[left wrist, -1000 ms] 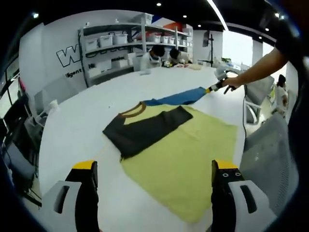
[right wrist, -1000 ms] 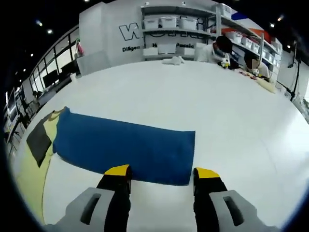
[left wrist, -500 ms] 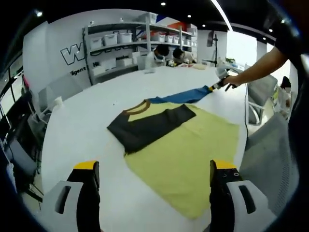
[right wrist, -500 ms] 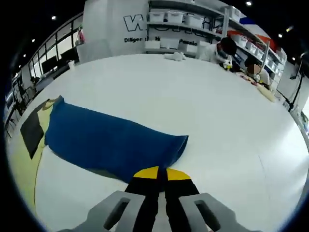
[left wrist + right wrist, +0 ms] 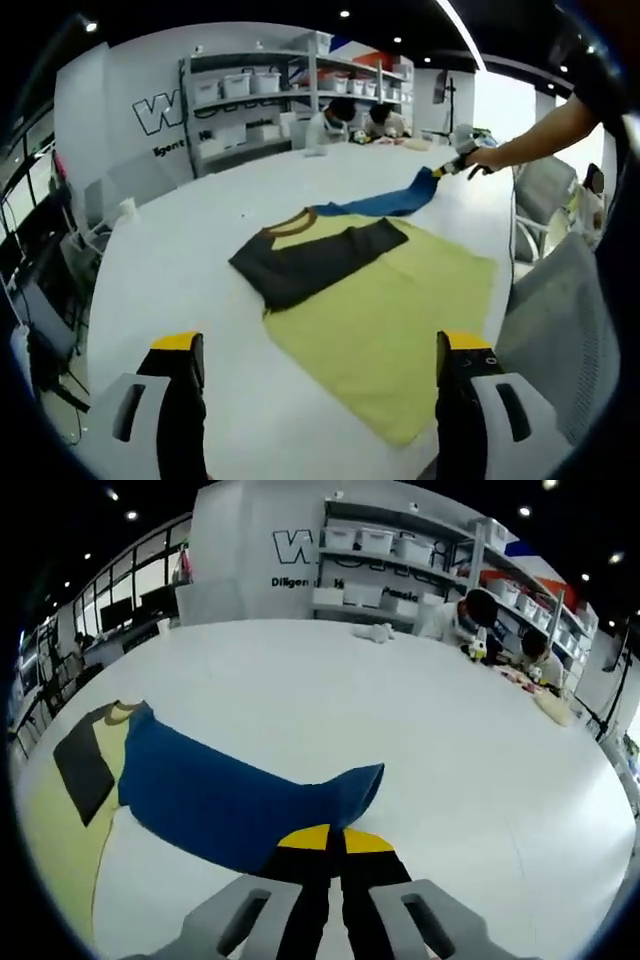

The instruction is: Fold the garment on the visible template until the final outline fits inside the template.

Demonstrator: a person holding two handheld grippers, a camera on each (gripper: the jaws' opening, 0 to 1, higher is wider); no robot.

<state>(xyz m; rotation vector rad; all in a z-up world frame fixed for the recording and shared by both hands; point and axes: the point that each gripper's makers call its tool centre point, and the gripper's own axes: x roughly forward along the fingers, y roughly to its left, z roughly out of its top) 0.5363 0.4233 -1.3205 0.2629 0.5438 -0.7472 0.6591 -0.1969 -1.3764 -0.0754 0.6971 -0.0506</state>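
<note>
- A wide white table (image 5: 180, 260) is seen in both views, and the cloths are carried on it.
- A yellow-green sheet (image 5: 400, 320) is spread flat on the table in the left gripper view; whether it is the template or a part of the garment cannot be told.
- In the right gripper view, the same yellow-green cloth (image 5: 55, 830) is seen at the left edge.
- A blue cloth (image 5: 230, 795) is laid as a long band across the table in the right gripper view, its far end touching the yellow-green cloth and its near corner raised off the table surface.
- A dark panel with a brown neck band (image 5: 310, 262) is laid over the far corner of the yellow-green sheet, with the blue cloth (image 5: 385, 203) running away from it toward the far right.
- The left gripper (image 5: 315, 375) is held above the near table edge with its yellow-tipped jaws spread wide apart, and nothing is gripped between them.
- The right gripper (image 5: 331, 842) is shown with its jaws pressed together, pinching the near edge of the blue cloth.
- In the left gripper view, that gripper (image 5: 448, 169) is seen at the lifted end of the blue cloth, held by a hand (image 5: 490, 158) on an outstretched bare arm.
- Shelves with white bins (image 5: 400, 555) are seen against the far wall, and two seated people (image 5: 500, 630) are placed at the far side of the table.
</note>
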